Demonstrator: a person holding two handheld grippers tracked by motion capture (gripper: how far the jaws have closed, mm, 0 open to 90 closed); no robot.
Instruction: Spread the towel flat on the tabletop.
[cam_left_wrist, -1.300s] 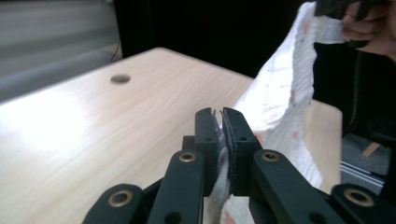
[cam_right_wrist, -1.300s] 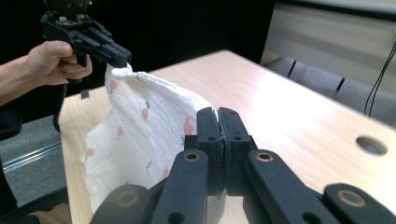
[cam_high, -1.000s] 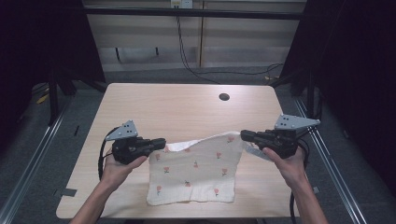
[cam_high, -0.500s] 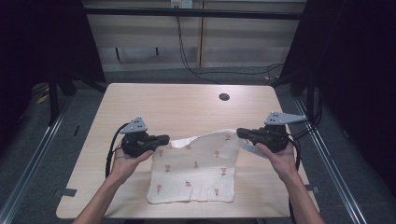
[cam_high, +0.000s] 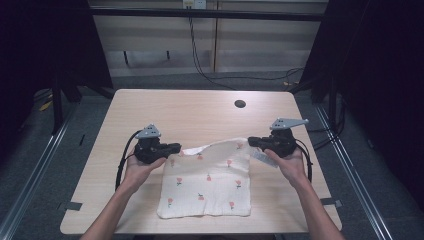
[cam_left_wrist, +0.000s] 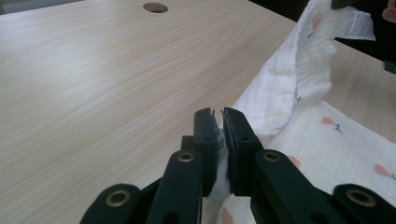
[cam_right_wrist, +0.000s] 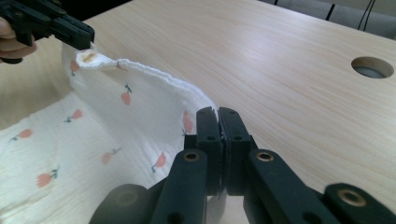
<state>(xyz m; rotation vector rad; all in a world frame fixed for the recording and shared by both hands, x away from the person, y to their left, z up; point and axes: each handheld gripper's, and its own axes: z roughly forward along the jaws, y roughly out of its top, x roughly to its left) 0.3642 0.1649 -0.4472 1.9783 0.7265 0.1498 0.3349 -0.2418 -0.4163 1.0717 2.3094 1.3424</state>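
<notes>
A white cloth (cam_high: 207, 182) with small red flower prints lies at the near middle of the wooden table (cam_high: 200, 112). Its far edge is lifted off the wood between the two grippers. My left gripper (cam_high: 176, 147) is shut on the far left corner; in the left gripper view the cloth (cam_left_wrist: 299, 79) is pinched between the jaws (cam_left_wrist: 218, 113). My right gripper (cam_high: 251, 141) is shut on the far right corner, where a white label (cam_high: 262, 157) hangs below it. In the right gripper view the cloth (cam_right_wrist: 140, 107) runs from my closed jaws (cam_right_wrist: 218, 112) toward the other gripper (cam_right_wrist: 56, 25).
A round cable hole (cam_high: 240, 104) sits in the table's far right part. Bare wood stretches beyond the cloth toward the far edge. Black frame rails run along both sides of the table, and cables trail on the floor behind.
Both grippers have moved forward, away from the person, carrying the cloth's far edge with them. The edge stays lifted and both grips are unchanged.
</notes>
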